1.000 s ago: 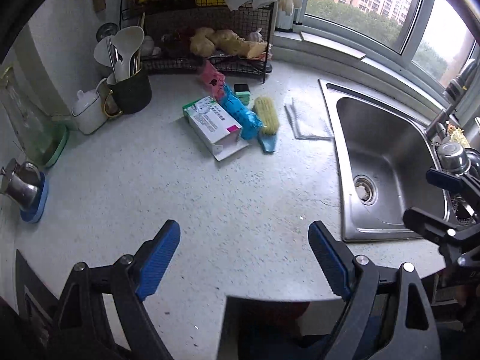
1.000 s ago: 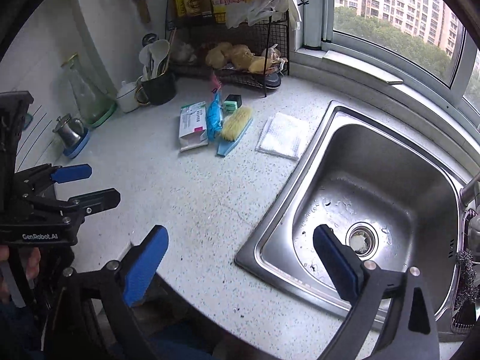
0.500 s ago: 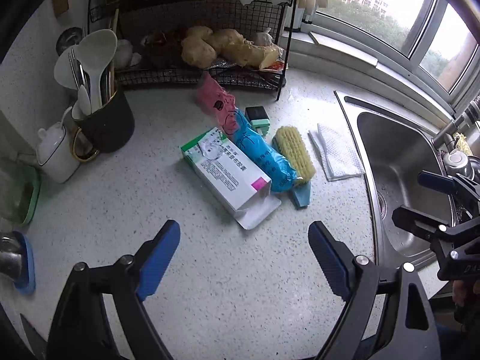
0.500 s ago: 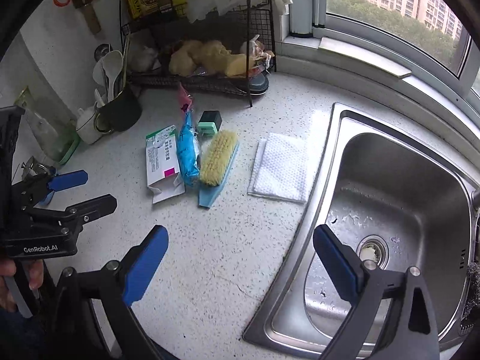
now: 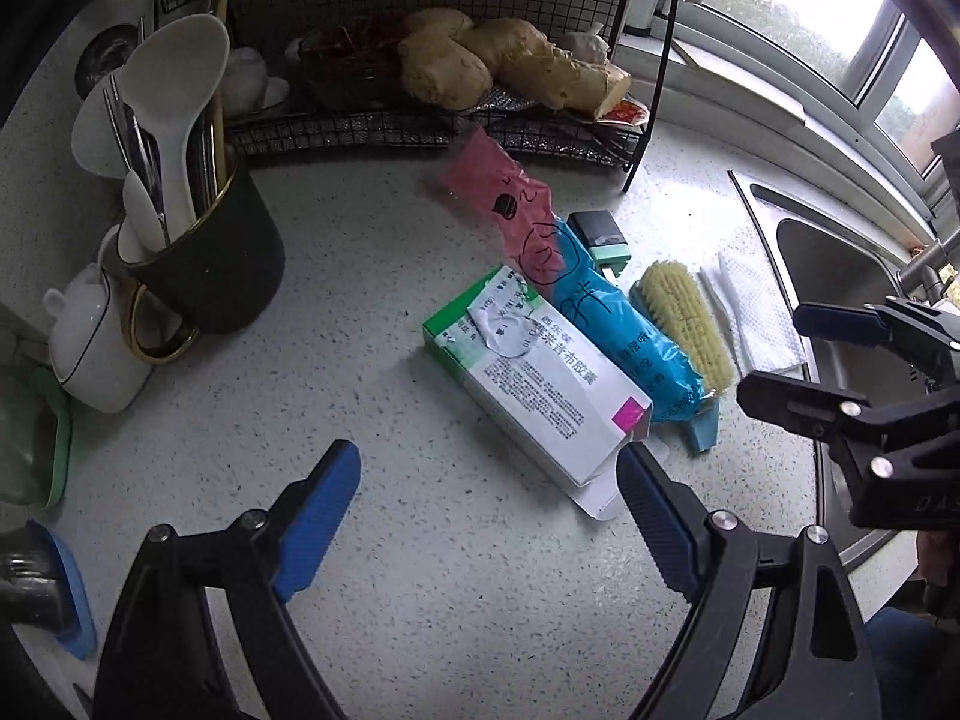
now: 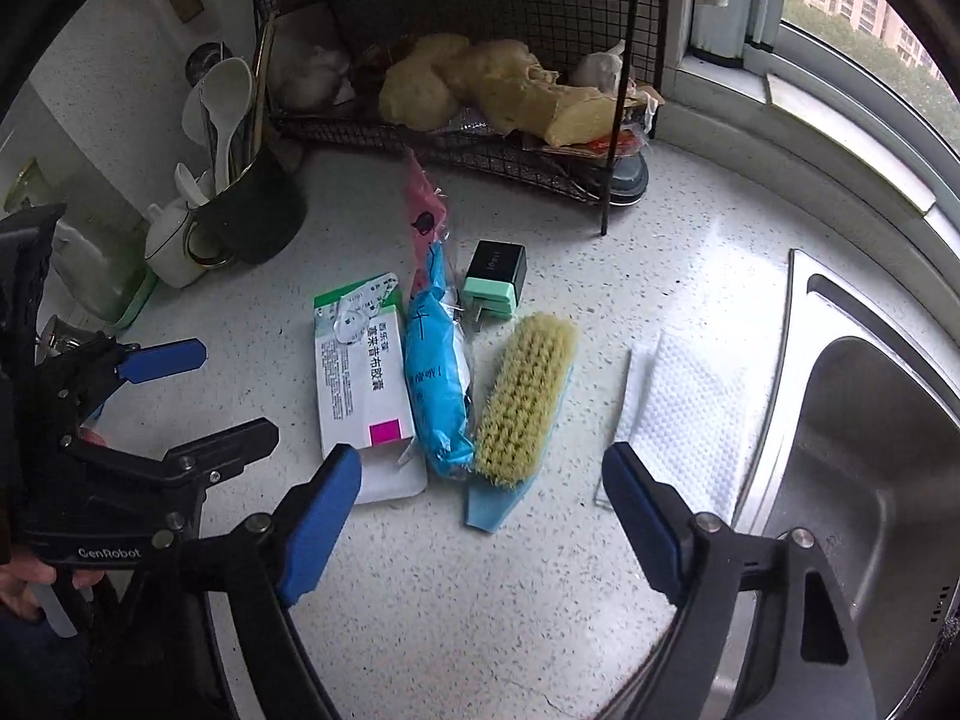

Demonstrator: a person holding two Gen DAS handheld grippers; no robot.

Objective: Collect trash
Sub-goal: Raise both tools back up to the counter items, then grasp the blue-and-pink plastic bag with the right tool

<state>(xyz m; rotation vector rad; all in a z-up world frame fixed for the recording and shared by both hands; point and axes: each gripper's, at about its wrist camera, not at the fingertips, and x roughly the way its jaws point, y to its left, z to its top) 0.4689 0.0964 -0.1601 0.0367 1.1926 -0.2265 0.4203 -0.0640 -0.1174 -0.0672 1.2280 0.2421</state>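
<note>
Your two grippers above the countertop trash.
Your left gripper (image 5: 489, 504) is wide open and empty; your right gripper (image 6: 480, 495) is closing on nothing. Beyond lie the medicine box (image 6: 360, 384), blue packet (image 6: 435, 396) and brush (image 6: 525, 396), side by side on the counter (image 6: 450, 600).

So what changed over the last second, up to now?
Both tools moved in across the counter toward the row of items, which now fill far more of each view. The left tool is open and empty, just short of the box. The right tool is closing, nothing held, over the brush. Box, blue bag, brush and cloth lie where they were.
</note>
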